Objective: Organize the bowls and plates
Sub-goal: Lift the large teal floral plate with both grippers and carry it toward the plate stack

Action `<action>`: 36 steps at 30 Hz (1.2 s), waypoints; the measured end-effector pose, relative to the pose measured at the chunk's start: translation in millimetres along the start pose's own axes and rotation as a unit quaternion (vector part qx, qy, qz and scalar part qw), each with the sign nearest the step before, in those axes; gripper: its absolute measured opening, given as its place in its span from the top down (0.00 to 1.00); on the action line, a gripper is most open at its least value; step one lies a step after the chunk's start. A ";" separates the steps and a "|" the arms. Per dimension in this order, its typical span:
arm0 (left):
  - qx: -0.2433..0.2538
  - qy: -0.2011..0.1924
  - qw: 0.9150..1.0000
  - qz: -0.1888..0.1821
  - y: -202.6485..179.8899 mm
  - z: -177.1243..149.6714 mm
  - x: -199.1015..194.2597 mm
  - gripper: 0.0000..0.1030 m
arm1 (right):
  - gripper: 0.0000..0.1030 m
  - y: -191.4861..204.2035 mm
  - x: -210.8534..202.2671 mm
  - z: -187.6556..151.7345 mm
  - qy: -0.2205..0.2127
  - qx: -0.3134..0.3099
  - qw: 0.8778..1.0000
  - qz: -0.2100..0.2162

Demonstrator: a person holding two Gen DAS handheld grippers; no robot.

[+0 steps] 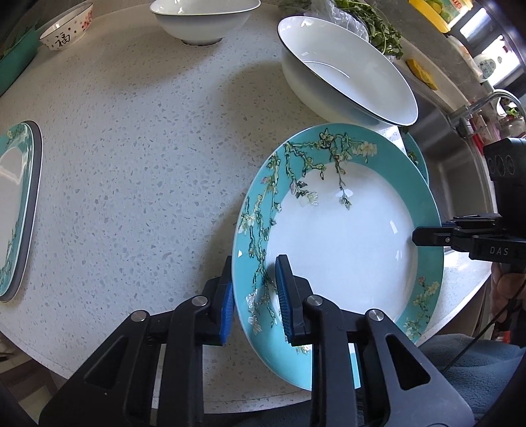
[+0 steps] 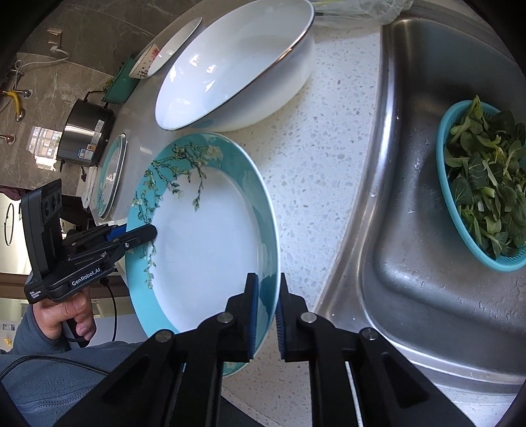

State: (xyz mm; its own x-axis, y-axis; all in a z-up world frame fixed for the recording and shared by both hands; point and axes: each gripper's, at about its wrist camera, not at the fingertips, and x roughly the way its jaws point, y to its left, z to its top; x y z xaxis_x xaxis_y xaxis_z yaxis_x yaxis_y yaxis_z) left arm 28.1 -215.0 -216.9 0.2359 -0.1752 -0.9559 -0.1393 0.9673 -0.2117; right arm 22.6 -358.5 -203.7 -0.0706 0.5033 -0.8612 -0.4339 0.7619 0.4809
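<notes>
A round teal plate with blossom branches (image 1: 342,243) is held tilted above the speckled counter (image 1: 148,157); it also shows in the right wrist view (image 2: 203,236). My left gripper (image 1: 254,295) straddles its left rim with blue pads on both sides. My right gripper (image 2: 266,312) straddles the opposite rim and shows in the left wrist view (image 1: 427,235). A second teal plate (image 1: 417,157) lies beneath it. A large white bowl (image 1: 348,69) sits just behind.
Another white bowl (image 1: 200,16), a small patterned bowl (image 1: 65,29) and a rectangular teal plate (image 1: 16,210) sit on the counter. A steel sink (image 2: 427,262) holds a teal basket of greens (image 2: 483,197). A steel pot (image 2: 85,134) stands far off.
</notes>
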 end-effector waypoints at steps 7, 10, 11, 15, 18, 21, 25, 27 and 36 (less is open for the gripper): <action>-0.004 -0.006 1.000 -0.003 1.0 -5.4 -4.6 0.82 | 0.88 2.5 -4.3 1.0 -0.006 -0.002 1.000 -0.009; -0.005 -0.008 1.000 -0.003 3.3 -7.8 -8.9 0.82 | 0.88 5.9 -5.4 0.7 -0.006 -0.005 1.000 -0.011; -0.007 -0.008 1.000 -0.004 4.8 -8.8 -10.7 0.82 | 0.88 6.9 -5.5 0.2 -0.005 -0.006 1.000 -0.010; -0.009 -0.007 1.000 -0.002 10.1 -14.0 -17.3 0.82 | 0.88 9.4 -3.7 -1.8 -0.002 -0.004 1.000 -0.004; -0.015 -0.006 1.000 -0.003 14.5 -17.7 -20.3 0.82 | 0.88 11.6 -2.1 -1.4 -0.001 -0.004 1.000 -0.001; -0.026 -0.003 1.000 -0.005 20.6 -23.1 -22.4 0.82 | 0.88 15.1 0.4 -0.6 0.002 -0.004 1.000 0.003; -0.046 0.001 0.999 -0.010 30.8 -27.5 -23.4 0.82 | 0.88 19.3 3.8 3.1 0.006 -0.001 1.000 0.009; -0.051 0.000 0.999 -0.009 35.7 -29.7 -26.6 0.83 | 0.88 21.8 5.2 5.1 0.008 -0.001 1.000 0.011; -0.068 0.000 0.998 -0.004 53.4 -30.5 -43.7 0.83 | 0.88 26.1 10.1 9.8 0.016 0.008 0.999 0.031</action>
State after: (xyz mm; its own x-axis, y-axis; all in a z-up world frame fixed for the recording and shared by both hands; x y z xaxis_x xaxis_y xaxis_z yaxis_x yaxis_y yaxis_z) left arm -19.0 -161.2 -192.7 0.2373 -0.1834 -0.9540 -0.2657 0.9323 -0.2453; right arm 19.4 -329.5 -198.3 -0.1253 0.5370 -0.8343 -0.4133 0.7362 0.5359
